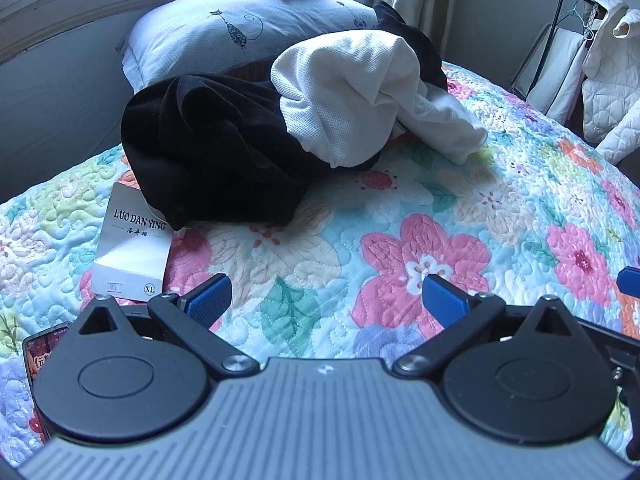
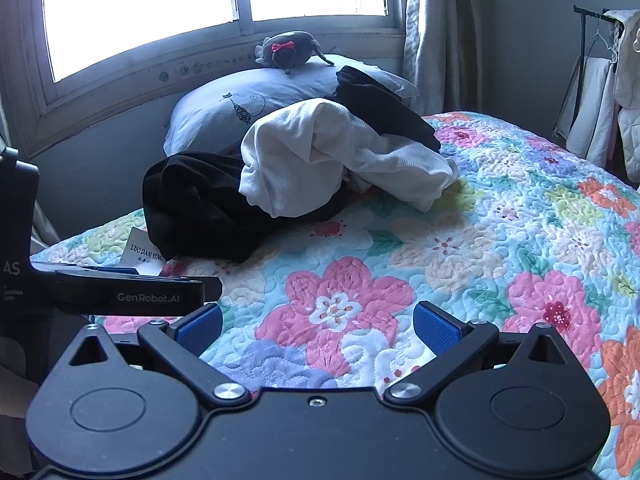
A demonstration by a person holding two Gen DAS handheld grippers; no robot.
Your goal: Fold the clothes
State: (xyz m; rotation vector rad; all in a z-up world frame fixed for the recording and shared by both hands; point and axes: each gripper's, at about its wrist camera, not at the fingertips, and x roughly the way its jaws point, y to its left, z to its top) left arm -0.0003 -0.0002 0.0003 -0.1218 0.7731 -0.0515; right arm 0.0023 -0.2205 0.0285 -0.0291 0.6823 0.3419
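**Both hand-held grippers wide over the quilt, clothes ahead**

My left hand-held gripper (image 1: 326, 300) hangs with its jaws spread wide and nothing between them, angled down at the floral quilt (image 1: 460, 216). My right hand-held gripper (image 2: 318, 330) is just as wide and empty. Ahead of both lies the heap: a white garment (image 1: 352, 96) draped over a black garment (image 1: 208, 152). A white tag (image 1: 132, 248) pokes out ahead-left, and a pillow (image 1: 224, 32) sits beyond.
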